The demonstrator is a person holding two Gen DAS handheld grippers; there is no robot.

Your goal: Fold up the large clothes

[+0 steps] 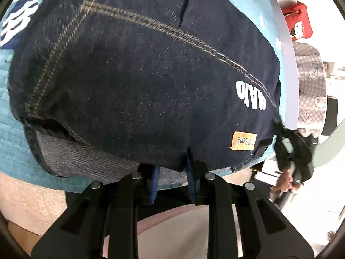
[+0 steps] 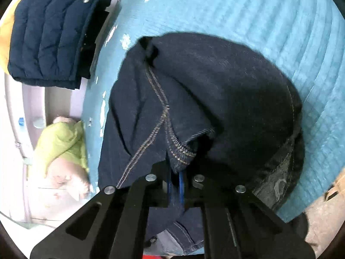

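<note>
While both grippers work the near edge, the dark denim garment (image 1: 140, 71) lies bunched on the blue quilted cover (image 2: 269, 21), filling most of each wrist view.

Left gripper (image 1: 172, 177): blue fingers (image 1: 155, 185) stand a little apart, the denim hem draped over their tips at 6 o'clock. Cannot tell if the pads actually press cloth or just sit under it; looks like a loose hold or a fresh release. An orange label (image 1: 243, 140) and white lettering (image 1: 250, 95) sit at 4 o'clock in that view, so this is probably the waist or pocket end.

Right gripper (image 2: 175, 181): jaws nearly closed, pinching a stitched seam fold (image 2: 179, 151) at 6 o'clock. Cloth rises into a hump above the pinch, which fits a lift to carry this edge over for a fold. It also shows in the left view at 3 o'clock, clamped on the garment's corner.

Off the cover at 10 o'clock in the right view: a folded navy puffer jacket (image 2: 47, 36); at 8 o'clock a green cloth (image 2: 62, 140).
</note>
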